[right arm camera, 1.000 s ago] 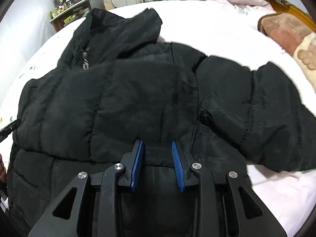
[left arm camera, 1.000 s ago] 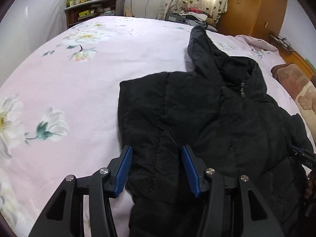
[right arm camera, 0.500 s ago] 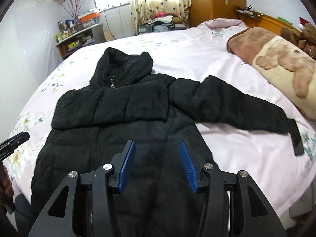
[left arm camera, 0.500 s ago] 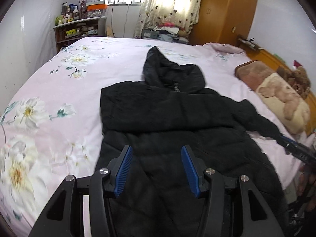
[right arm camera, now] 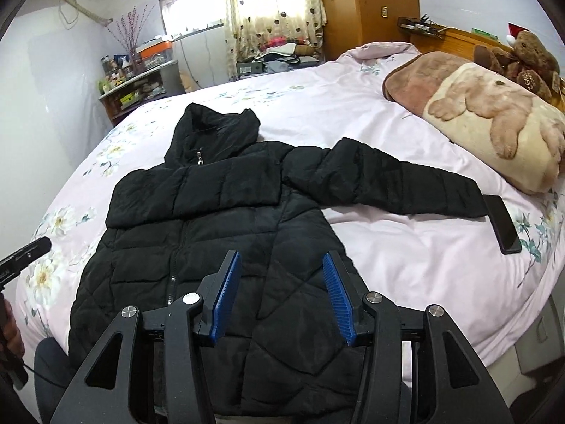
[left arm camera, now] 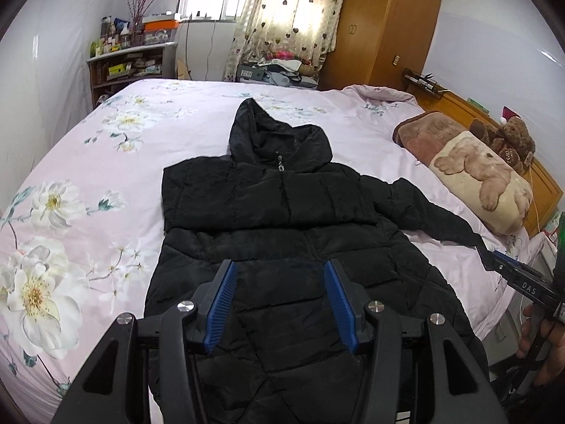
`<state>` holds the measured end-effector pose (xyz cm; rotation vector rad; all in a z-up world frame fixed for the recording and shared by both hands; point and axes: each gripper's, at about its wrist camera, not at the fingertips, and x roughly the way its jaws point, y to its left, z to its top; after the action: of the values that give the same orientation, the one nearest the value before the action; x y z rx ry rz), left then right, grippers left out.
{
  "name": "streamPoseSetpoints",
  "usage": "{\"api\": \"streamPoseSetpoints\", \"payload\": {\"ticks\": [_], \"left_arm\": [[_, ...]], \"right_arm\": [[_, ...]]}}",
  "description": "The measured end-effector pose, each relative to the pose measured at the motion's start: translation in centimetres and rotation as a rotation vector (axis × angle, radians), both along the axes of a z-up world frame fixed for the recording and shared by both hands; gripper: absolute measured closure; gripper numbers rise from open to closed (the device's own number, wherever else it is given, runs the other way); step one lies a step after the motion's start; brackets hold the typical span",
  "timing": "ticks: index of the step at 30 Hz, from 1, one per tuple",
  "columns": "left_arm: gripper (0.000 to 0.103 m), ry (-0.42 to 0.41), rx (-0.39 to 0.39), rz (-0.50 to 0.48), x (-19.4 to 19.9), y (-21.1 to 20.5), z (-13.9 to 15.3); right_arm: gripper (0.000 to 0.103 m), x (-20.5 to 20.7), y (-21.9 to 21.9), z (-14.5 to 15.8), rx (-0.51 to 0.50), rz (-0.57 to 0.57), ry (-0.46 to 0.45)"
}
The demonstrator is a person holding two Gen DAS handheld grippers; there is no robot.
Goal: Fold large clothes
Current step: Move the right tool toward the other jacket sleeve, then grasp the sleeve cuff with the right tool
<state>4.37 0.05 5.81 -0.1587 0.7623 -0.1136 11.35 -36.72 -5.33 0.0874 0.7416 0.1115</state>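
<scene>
A black hooded puffer jacket (left arm camera: 282, 212) lies front up on the pink floral bed (left arm camera: 88, 176), hood (right arm camera: 215, 130) pointing away from me. One sleeve (right arm camera: 197, 190) is folded across the chest. The other sleeve (right arm camera: 388, 180) stretches out to the right on the sheet. My left gripper (left arm camera: 279, 268) hangs open above the jacket's lower half with nothing between its blue pads. My right gripper (right arm camera: 280, 256) is likewise open and empty over the hem area. Each gripper's tip shows at the edge of the other's view, beside the jacket.
A black phone (right arm camera: 501, 226) lies on the sheet at the outstretched cuff. A plush bear-print blanket (right arm camera: 494, 123) and a teddy bear (right arm camera: 529, 56) sit at the right by the headboard. A cluttered shelf (left arm camera: 130, 60) and a wooden wardrobe (left arm camera: 385, 24) stand beyond the bed.
Both grippers have drawn back and up from close over the jacket, so the whole garment now shows. The right gripper's jaws have widened. The jacket has not moved.
</scene>
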Motion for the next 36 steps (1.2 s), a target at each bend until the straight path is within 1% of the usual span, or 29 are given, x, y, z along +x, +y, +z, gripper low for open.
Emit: {"api": "streamPoseSetpoints", "payload": {"ticks": [7, 12, 14, 16, 20, 24, 25, 29, 30, 31, 36], "left_arm": [[0.048, 0.005, 0.024, -0.009, 1.3, -1.5, -0.3], [0.046, 0.013, 0.039, -0.003, 3.2, -2.0, -0.7], [0.044, 0.016, 0.047, -0.002, 4.1, -2.1, -1.0], [0.044, 0.019, 0.058, 0.001, 5.0, -2.3, -1.4], [0.044, 0.036, 0.075, -0.002, 7.2, -2.7, -2.5], [0.044, 0.058, 0.081, 0.004, 9.5, -2.6, -3.9], [0.044, 0.065, 0.082, 0.009, 10.0, -2.4, -4.3], [0.044, 0.087, 0.078, 0.033, 11.9, -1.8, -5.8], [0.044, 0.093, 0.077, 0.039, 12.3, -1.6, -6.3], [0.044, 0.101, 0.079, 0.046, 12.7, -1.4, -6.7], [0.044, 0.134, 0.082, 0.064, 14.4, -0.7, -8.7]], "right_arm": [[0.054, 0.7, -1.7, -0.7, 0.007, -0.034, 0.002], [0.054, 2.0, -3.9, -1.6, 0.028, -0.068, 0.008], [0.052, 2.9, -5.0, -2.3, 0.037, -0.087, 0.022], [0.046, 3.9, -6.2, -3.2, 0.049, -0.112, 0.040], [0.046, 6.3, -9.4, -5.2, 0.082, -0.172, 0.075], [0.046, 9.1, -13.1, -7.6, 0.135, -0.246, 0.111], [0.046, 10.1, -14.5, -8.5, 0.147, -0.280, 0.130], [0.045, 13.3, -18.3, -11.2, 0.204, -0.360, 0.165], [0.045, 14.0, -19.1, -11.8, 0.228, -0.373, 0.165], [0.045, 14.8, -20.3, -12.8, 0.273, -0.395, 0.173], [0.045, 17.5, -23.6, -15.6, 0.402, -0.474, 0.187]]}}
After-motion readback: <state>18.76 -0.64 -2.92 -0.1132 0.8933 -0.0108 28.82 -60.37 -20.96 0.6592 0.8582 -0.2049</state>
